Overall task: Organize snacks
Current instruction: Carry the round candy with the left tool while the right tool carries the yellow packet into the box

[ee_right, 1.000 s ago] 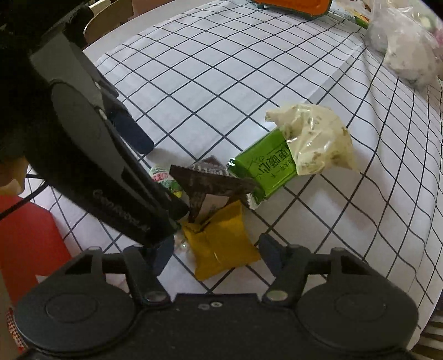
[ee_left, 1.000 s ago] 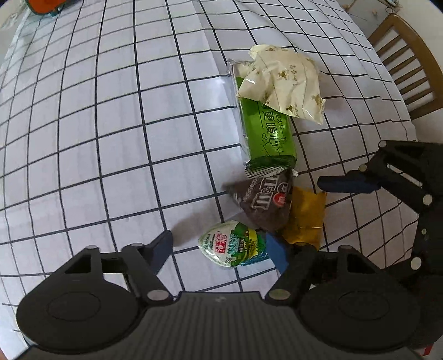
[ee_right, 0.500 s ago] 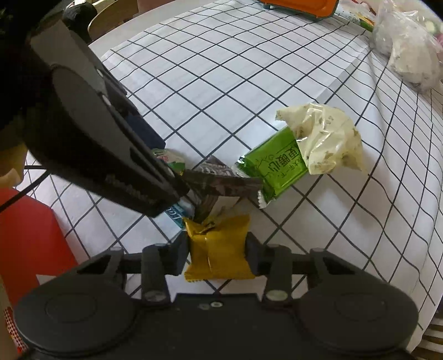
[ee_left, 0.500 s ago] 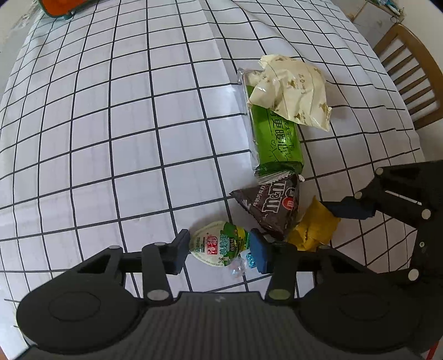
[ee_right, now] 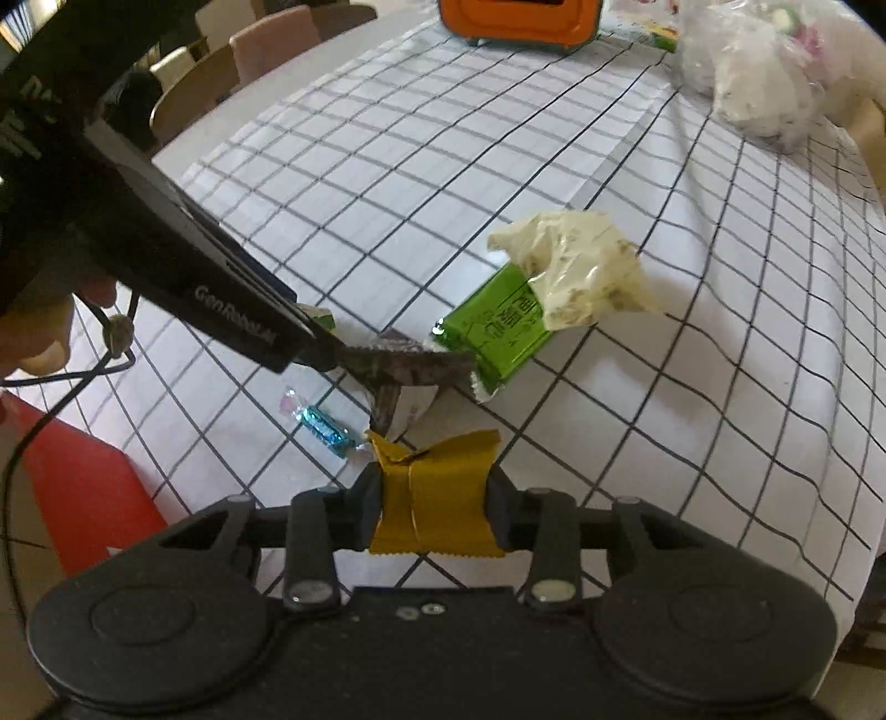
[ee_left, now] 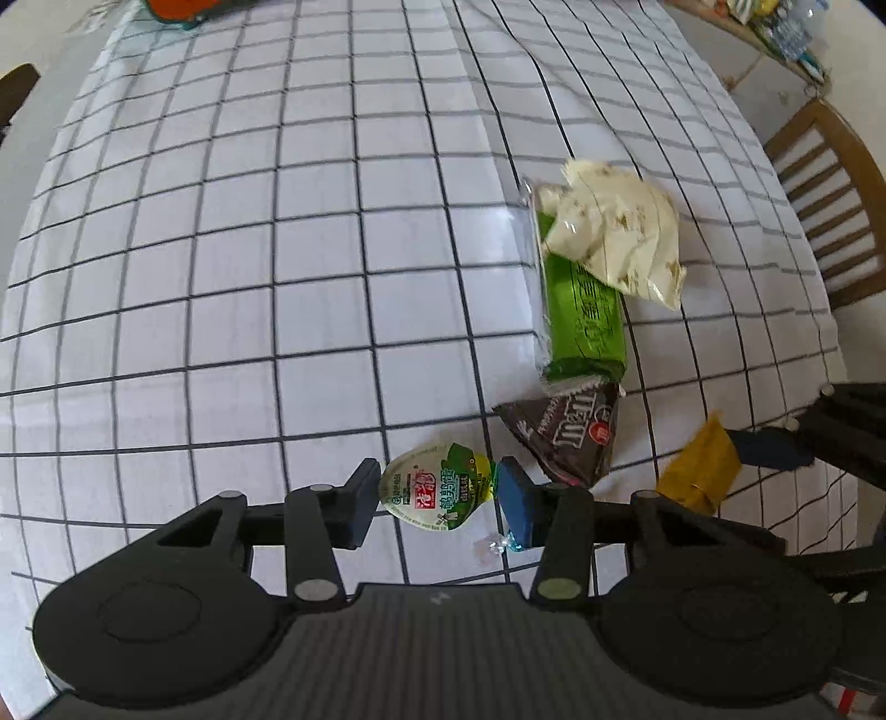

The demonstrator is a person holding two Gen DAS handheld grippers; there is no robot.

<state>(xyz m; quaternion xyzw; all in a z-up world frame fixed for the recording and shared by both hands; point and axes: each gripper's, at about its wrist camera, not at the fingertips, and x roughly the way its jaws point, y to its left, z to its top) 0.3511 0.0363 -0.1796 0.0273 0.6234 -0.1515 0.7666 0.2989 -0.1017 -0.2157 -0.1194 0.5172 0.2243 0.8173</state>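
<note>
My left gripper point(ee_left: 437, 501) is shut on a small round jelly cup point(ee_left: 434, 487) with a green and white lid, lifted above the checked tablecloth. My right gripper point(ee_right: 434, 507) is shut on a yellow snack packet point(ee_right: 434, 498), also seen in the left wrist view point(ee_left: 700, 471). On the cloth lie a brown M&M's bag point(ee_left: 570, 435), a green wafer pack point(ee_left: 581, 310) and a cream pouch point(ee_left: 614, 235) on top of it. A small blue candy point(ee_right: 326, 435) lies beside the brown bag point(ee_right: 410, 365).
An orange container point(ee_right: 518, 19) stands at the table's far end, with a white plastic bag point(ee_right: 758, 83) to its right. A wooden chair point(ee_left: 825, 194) stands by the table's right edge. A red box point(ee_right: 77, 487) sits off the near left edge.
Both grippers closed on their snacks and lifted them: the left took the jelly cup, the right took the yellow packet. A blue candy is uncovered on the cloth.
</note>
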